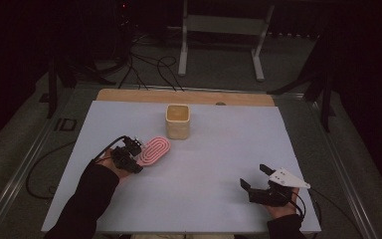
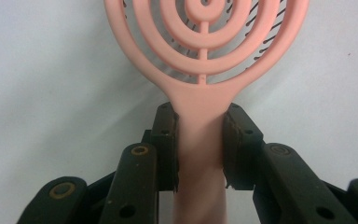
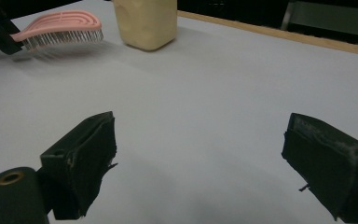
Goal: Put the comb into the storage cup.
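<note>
Work in hand: the left hand-held gripper (image 1: 140, 148) pinches the pink hairbrush (image 1: 155, 151) by its handle; the gripper view shows both pads pressed flat on the handle's sides just below the ringed head.
Brush position: left of centre on the bench (image 1: 219, 149), bristles down, head pointing toward the far right; from the right gripper view the head looks slightly off the surface, though I cannot tell for sure.
Cream cup: the cup (image 1: 178, 121) stands upright just beyond the brush head, near the far middle, a small gap between them.
Right hand-held gripper: this gripper (image 1: 254, 176) rests near the near right corner, jaws spread wide with nothing between them.
Doing it well: if the cup is the goal, keep the pinch square on the handle so the head does not swing; lift clear before tilting, and bring the brush in over the cup's rim, not against its wall, since a side knock would likely tip or shove it.
Edges: the wooden strip (image 1: 129, 94) marks the far edge just behind the cup, so avoid pushing the cup that way.
Open room: the middle and right of the bench offer bare room to move through.
</note>
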Action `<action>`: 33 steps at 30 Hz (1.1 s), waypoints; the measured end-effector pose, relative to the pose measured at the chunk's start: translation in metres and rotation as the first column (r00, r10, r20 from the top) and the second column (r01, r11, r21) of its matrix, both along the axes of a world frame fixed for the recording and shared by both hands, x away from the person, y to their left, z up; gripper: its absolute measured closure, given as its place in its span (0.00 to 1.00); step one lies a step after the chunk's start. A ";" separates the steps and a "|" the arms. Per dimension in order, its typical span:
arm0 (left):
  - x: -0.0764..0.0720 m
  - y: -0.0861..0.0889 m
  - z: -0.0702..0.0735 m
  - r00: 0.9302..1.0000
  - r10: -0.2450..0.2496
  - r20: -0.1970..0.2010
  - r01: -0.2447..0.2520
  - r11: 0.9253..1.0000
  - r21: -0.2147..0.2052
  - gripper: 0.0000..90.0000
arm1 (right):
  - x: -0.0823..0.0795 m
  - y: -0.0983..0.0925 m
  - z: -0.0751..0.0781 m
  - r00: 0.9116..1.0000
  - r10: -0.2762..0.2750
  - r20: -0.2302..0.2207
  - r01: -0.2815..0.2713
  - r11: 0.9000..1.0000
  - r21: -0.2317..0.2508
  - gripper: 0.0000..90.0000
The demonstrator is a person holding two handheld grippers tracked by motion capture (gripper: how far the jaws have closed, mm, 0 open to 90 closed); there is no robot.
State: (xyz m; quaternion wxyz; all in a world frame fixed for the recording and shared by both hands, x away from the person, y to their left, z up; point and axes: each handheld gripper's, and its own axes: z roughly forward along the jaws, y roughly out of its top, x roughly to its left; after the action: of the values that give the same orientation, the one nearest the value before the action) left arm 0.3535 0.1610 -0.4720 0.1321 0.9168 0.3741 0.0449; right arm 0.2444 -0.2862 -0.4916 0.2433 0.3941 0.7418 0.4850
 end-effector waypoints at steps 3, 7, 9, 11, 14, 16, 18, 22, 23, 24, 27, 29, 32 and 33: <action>-0.005 -0.002 0.000 0.999 0.006 0.039 -0.006 1.000 -0.005 0.78 | 0.000 0.000 0.000 1.000 0.000 0.001 0.000 1.000 -0.002 0.10; -0.008 -0.003 0.002 0.997 0.021 0.071 -0.019 0.999 -0.031 0.78 | 0.000 0.000 0.000 1.000 0.000 -0.001 0.000 1.000 0.000 0.10; -0.009 -0.002 0.004 0.996 0.025 0.086 -0.021 0.999 -0.041 0.78 | 0.000 0.000 0.000 1.000 0.000 -0.001 0.000 1.000 -0.001 0.10; -0.011 -0.003 0.005 0.994 0.034 0.102 -0.029 0.998 -0.048 0.78 | 0.000 0.000 0.000 1.000 0.000 -0.001 0.000 1.000 -0.001 0.10; -0.013 -0.002 0.008 0.991 0.041 0.125 -0.033 0.997 -0.066 0.78 | 0.000 0.000 0.000 1.000 0.000 -0.001 0.000 1.000 -0.004 0.10; -0.014 -0.002 0.009 0.990 0.047 0.132 -0.038 0.997 -0.074 0.78 | 0.000 0.000 -0.001 1.000 0.000 -0.002 0.000 1.000 -0.004 0.10; -0.014 -0.002 0.009 0.988 0.052 0.146 -0.040 0.996 -0.079 0.78 | 0.000 0.001 -0.001 1.000 0.001 -0.002 -0.001 1.000 -0.003 0.10; -0.016 -0.001 0.011 0.984 0.058 0.168 -0.042 0.994 -0.099 0.78 | 0.000 0.001 -0.001 1.000 0.002 -0.005 -0.002 1.000 -0.002 0.10; -0.016 -0.001 0.012 0.981 0.065 0.182 -0.045 0.993 -0.112 0.78 | 0.001 0.001 -0.001 1.000 0.003 -0.006 -0.003 1.000 -0.003 0.10; -0.016 -0.001 0.012 0.981 0.065 0.182 -0.045 0.993 -0.112 0.78 | 0.001 0.001 -0.001 1.000 0.003 -0.006 -0.003 1.000 -0.003 0.10; -0.019 0.000 0.014 0.973 0.073 0.218 -0.045 0.990 -0.132 0.78 | 0.000 0.001 -0.002 1.000 0.003 -0.007 -0.003 1.000 -0.005 0.10; -0.020 0.000 0.015 0.970 0.076 0.231 -0.046 0.990 -0.134 0.78 | 0.000 0.001 -0.002 1.000 0.003 -0.008 -0.003 1.000 -0.005 0.10; -0.022 -0.001 0.017 0.962 0.090 0.258 -0.051 0.987 -0.155 0.78 | 0.000 0.002 -0.002 1.000 0.003 -0.008 -0.003 1.000 -0.006 0.10; -0.023 0.000 0.019 0.959 0.095 0.267 -0.051 0.985 -0.166 0.78 | 0.000 0.002 -0.002 1.000 0.003 -0.009 -0.003 1.000 -0.009 0.10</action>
State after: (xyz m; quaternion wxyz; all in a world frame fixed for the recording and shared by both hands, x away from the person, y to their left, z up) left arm 0.3308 0.1610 -0.4533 0.2527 0.8741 0.3881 0.1464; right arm 0.2448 -0.2844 -0.4936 0.2410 0.3940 0.7457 0.4802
